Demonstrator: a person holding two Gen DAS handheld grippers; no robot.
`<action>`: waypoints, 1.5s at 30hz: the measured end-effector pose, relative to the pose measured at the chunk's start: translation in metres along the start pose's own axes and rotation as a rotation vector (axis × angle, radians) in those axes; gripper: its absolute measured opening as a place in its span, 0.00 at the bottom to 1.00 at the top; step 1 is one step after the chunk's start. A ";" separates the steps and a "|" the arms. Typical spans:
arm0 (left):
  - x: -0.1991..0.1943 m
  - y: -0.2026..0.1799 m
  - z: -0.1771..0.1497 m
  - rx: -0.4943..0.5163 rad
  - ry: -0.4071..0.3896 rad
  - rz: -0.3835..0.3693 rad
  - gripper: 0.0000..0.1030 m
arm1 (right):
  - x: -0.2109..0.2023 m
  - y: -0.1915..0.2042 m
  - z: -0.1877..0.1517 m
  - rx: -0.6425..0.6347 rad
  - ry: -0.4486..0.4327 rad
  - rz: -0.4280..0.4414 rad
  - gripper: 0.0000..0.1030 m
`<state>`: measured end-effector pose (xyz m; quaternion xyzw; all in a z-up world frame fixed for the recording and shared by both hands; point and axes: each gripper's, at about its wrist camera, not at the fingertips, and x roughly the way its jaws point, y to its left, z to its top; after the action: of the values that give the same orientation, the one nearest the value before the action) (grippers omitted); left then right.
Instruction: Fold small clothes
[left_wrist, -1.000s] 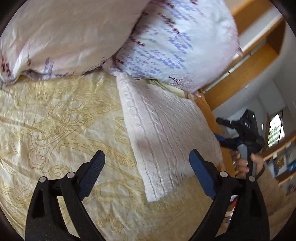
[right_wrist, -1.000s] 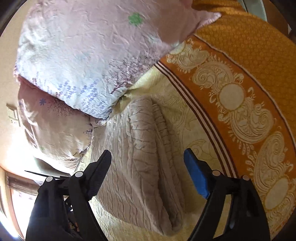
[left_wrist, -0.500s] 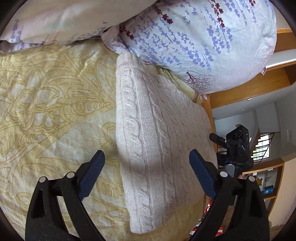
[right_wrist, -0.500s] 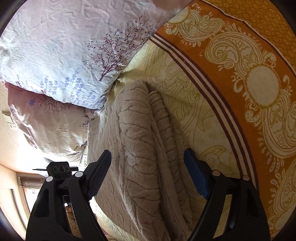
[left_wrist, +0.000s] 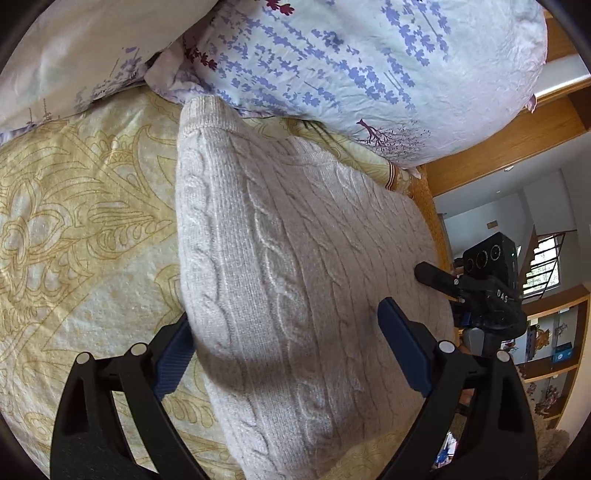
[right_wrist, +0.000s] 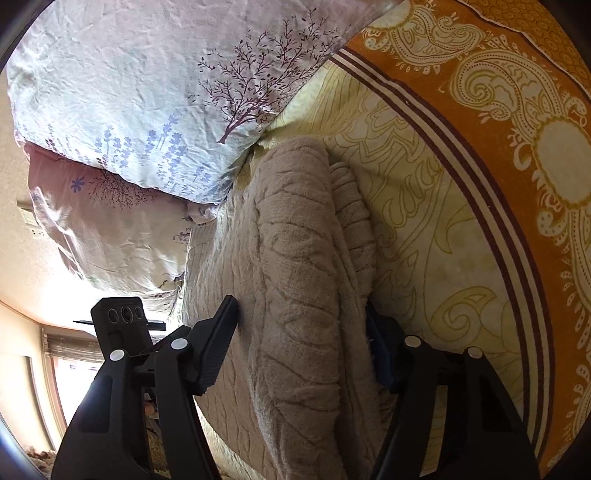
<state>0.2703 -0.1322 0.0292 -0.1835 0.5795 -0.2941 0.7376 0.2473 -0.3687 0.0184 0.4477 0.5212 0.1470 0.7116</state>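
A folded cream cable-knit sweater (left_wrist: 288, 266) lies on the yellow patterned bedspread (left_wrist: 81, 229), its far end under a floral pillow (left_wrist: 369, 66). My left gripper (left_wrist: 284, 343) is open and straddles the sweater's left folded edge, one finger under or beside the edge, the other on top. In the right wrist view the sweater (right_wrist: 295, 280) shows as a thick fold. My right gripper (right_wrist: 303, 339) is open and straddles its right edge; the right finger is partly hidden by the knit. Each gripper shows in the other's view: the right one (left_wrist: 484, 291), the left one (right_wrist: 122, 317).
A second pale floral pillow (right_wrist: 103, 229) lies beside the first at the head of the bed. The bedspread's orange paisley border (right_wrist: 517, 122) runs along the right edge. Wooden shelves (left_wrist: 554, 350) and a window stand beyond the bed.
Both grippers have moved forward and down onto the sweater. Their open fingers now sit around its two side edges instead of hovering above it.
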 end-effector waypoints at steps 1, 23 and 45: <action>-0.001 0.002 0.000 -0.019 -0.006 -0.017 0.89 | 0.001 -0.002 0.000 0.009 -0.002 0.009 0.59; -0.074 0.036 -0.021 -0.171 -0.088 -0.235 0.35 | 0.020 0.040 -0.026 0.032 0.032 0.282 0.31; -0.142 0.084 -0.038 -0.072 -0.246 0.405 0.67 | 0.087 0.109 -0.038 -0.238 0.026 -0.052 0.49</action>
<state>0.2299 0.0260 0.0736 -0.1244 0.5203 -0.0946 0.8396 0.2778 -0.2308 0.0491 0.3444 0.5208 0.1953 0.7564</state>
